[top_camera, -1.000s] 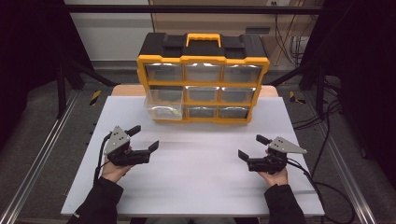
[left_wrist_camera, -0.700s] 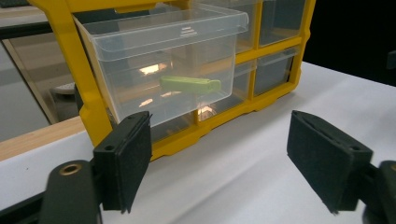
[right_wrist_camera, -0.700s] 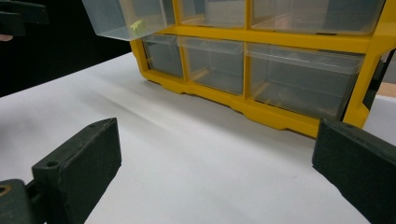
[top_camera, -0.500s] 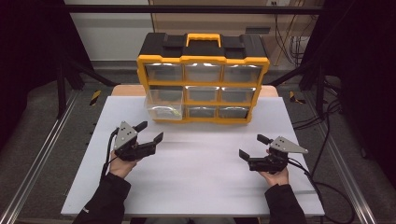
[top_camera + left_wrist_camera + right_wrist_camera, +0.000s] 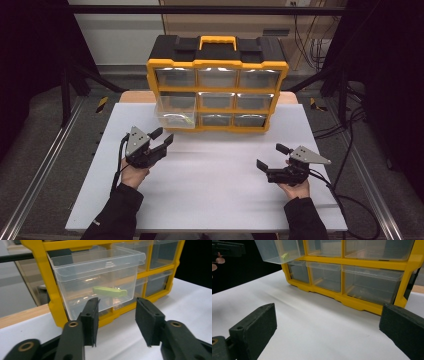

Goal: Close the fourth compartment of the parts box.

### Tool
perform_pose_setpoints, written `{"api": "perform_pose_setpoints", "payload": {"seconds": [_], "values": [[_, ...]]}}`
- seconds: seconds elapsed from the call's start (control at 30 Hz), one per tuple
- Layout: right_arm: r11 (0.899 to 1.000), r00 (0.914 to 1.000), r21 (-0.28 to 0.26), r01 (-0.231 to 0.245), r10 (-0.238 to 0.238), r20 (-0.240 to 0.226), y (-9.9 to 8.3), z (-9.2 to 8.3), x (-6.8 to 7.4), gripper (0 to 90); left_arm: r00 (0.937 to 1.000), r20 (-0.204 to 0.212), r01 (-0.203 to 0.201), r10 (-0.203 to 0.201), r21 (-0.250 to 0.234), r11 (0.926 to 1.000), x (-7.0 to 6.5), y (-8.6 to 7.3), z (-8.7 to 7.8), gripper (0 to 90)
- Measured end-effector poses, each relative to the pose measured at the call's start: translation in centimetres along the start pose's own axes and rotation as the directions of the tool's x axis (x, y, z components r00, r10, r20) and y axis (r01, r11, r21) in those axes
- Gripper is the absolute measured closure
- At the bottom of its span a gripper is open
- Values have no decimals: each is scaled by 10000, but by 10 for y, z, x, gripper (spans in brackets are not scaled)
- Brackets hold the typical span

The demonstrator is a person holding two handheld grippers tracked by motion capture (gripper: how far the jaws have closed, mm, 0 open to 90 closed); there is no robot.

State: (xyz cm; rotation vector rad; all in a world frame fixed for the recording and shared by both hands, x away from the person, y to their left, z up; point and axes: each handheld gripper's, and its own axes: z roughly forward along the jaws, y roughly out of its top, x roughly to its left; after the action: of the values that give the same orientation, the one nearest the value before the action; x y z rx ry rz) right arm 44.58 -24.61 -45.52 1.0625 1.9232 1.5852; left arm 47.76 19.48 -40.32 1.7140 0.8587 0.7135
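Fingers (image 5: 91, 317) of the left gripper (image 5: 161, 139) are seen partly apart with nothing between them; they have just been closing, and bare table (image 5: 215, 200) and air lie in the gap. The right gripper (image 5: 270, 156), at the lower right of the high view, is held wide apart over the table, also gripping nothing.

A clear drawer (image 5: 175, 111) is pulled out of the yellow organizer (image 5: 217, 65), left column, middle row, just above and right of the left gripper in the high view. In the left gripper view it sits at upper centre, straight ahead of the jaws. A green piece (image 5: 110, 291) lies inside it, near the front wall.

The drawer's long axis is judged to run from the organizer toward the person, its open top upward and its front lip toward the left gripper. The green piece lies flat, its long axis roughly across the drawer, left to right in the left gripper view.

Several risks are judged likely. If the jaws are narrowed further, the front wall may be struck rather than straddled. If the drawer is pulled too far it could come free of its slot and tip, spilling the piece. A hard push could shift the whole organizer back.
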Motion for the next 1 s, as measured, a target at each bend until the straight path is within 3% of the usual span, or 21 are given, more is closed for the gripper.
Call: {"api": "perform_pose_setpoints", "payload": {"seconds": [0.67, 1.0], "values": [[10000, 9999, 0, 61, -61, 94, 0, -1, -1, 19, 9999, -135, 38, -36, 91, 10000, -5, 6, 17, 865], [10000, 9999, -46, -37, 38, 99, -1, -2, -2, 19, 9996, -164, 227, -226, 74, 9997, -2, 7, 24, 896]]}}
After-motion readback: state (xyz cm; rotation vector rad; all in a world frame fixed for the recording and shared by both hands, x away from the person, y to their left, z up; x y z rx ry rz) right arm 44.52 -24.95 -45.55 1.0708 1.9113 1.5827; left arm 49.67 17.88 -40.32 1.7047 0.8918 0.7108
